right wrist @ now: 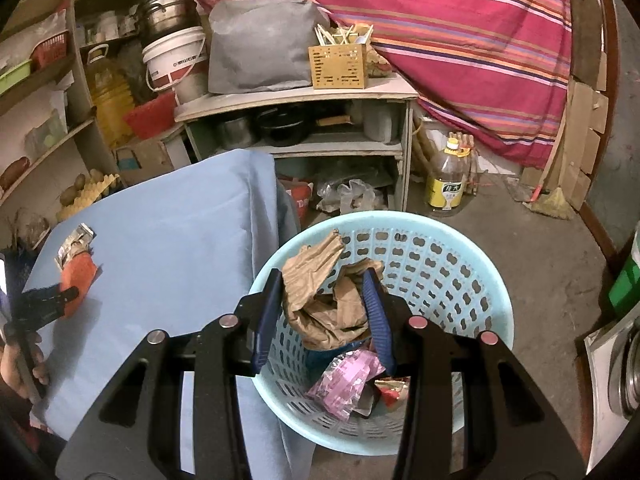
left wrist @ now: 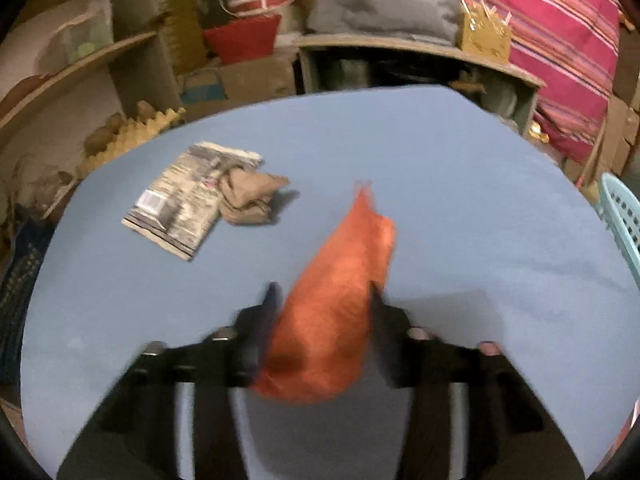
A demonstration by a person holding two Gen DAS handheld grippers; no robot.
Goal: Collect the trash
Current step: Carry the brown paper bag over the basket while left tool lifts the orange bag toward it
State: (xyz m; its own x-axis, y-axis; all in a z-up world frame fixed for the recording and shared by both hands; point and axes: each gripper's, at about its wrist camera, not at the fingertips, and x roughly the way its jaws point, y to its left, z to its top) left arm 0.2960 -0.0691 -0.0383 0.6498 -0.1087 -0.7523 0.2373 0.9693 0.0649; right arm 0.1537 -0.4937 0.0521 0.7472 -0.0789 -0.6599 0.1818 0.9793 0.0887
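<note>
My left gripper (left wrist: 322,292) is shut on an orange wrapper (left wrist: 336,304) and holds it above the blue table (left wrist: 460,200). A printed flat packet (left wrist: 188,196) and a crumpled brown paper (left wrist: 248,198) lie on the table at far left. My right gripper (right wrist: 324,280) is over the light blue basket (right wrist: 460,272), its fingers around a crumpled brown paper bag (right wrist: 320,300). Pink wrapper (right wrist: 348,380) and a red wrapper (right wrist: 394,392) lie in the basket. The left gripper with the orange wrapper (right wrist: 76,276) also shows in the right wrist view.
The basket's rim (left wrist: 620,216) shows at the table's right edge. Shelves (right wrist: 304,100) with pots, a white bucket (right wrist: 176,60) and a grey bag stand behind. An oil bottle (right wrist: 446,180) stands on the floor. An egg tray (left wrist: 132,132) sits left of the table.
</note>
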